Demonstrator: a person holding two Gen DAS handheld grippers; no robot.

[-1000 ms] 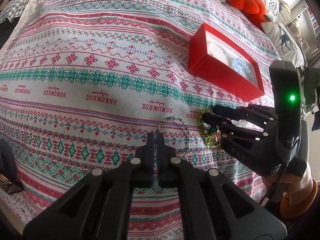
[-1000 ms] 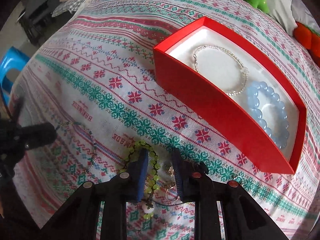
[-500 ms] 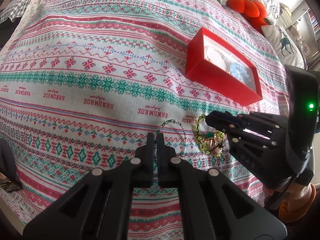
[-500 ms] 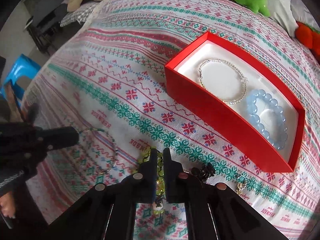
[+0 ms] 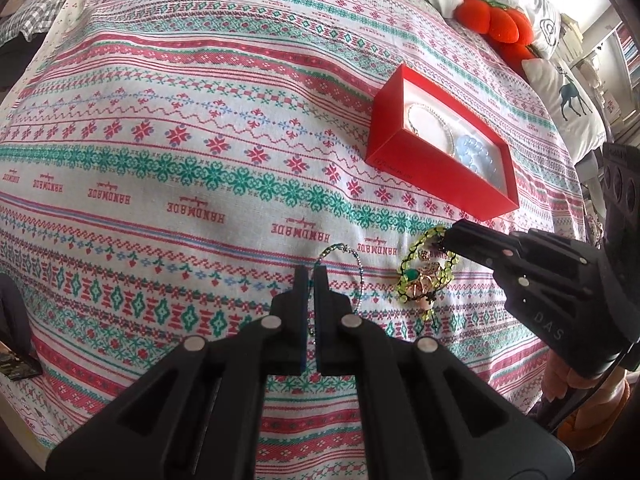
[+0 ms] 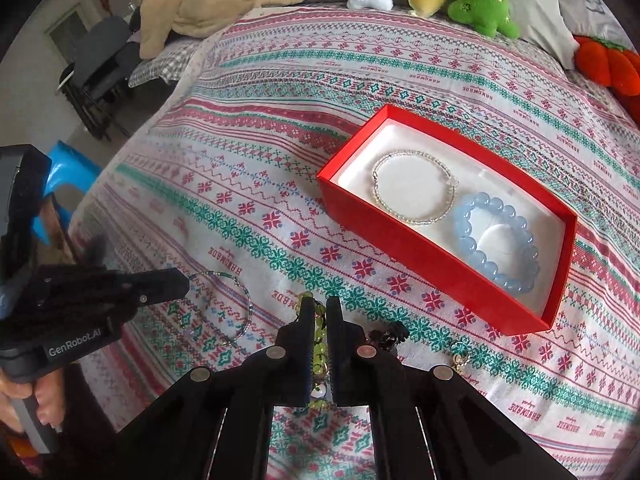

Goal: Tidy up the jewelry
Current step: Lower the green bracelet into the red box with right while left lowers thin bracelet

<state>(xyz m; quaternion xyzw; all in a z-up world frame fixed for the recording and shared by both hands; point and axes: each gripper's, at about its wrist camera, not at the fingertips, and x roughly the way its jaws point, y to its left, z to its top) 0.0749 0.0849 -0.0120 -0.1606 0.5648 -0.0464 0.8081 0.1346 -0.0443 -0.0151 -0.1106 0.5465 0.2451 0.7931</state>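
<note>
So the right gripper [image 6: 318, 312] has its black jaws pinched together on a yellow-green beaded bracelet [image 5: 426, 268] with little charms dangling off it, and the beads run straight down the narrow slot between the pads in the right wrist view. From the left wrist camera the same bracelet hangs off the tip of that gripper, just above the bedspread, with a gold charm and a green stone bunched at the bottom.

The left gripper [image 5: 308, 280] is closed all the way too. Its tips sit right at the edge of a thin teal-and-silver seed-bead bracelet [image 6: 228, 304] lying flat on the cloth, but I honestly can't tell whether it's actually pinching the strand or just resting beside it.

Everything sits on a white knit-pattern bedspread [image 5: 200, 140] with red and green bands and "HANDMADE" printed on it. Further back and to the right is an open red rectangular gift box [image 6: 420, 248] with a white lining. Inside it there's a clear crystal bead bracelet [image 6: 416, 192] at the far end and a chunky pale blue bead bracelet [image 6: 496, 240] next to it, the two just touching.

Near the right gripper's tips, a small black piece [image 6: 390, 334] and a little gold charm [image 6: 460, 354] lie loose on the cloth, too small to make out properly.

Plush toys [image 6: 484, 0] line the head of the bed.
</note>
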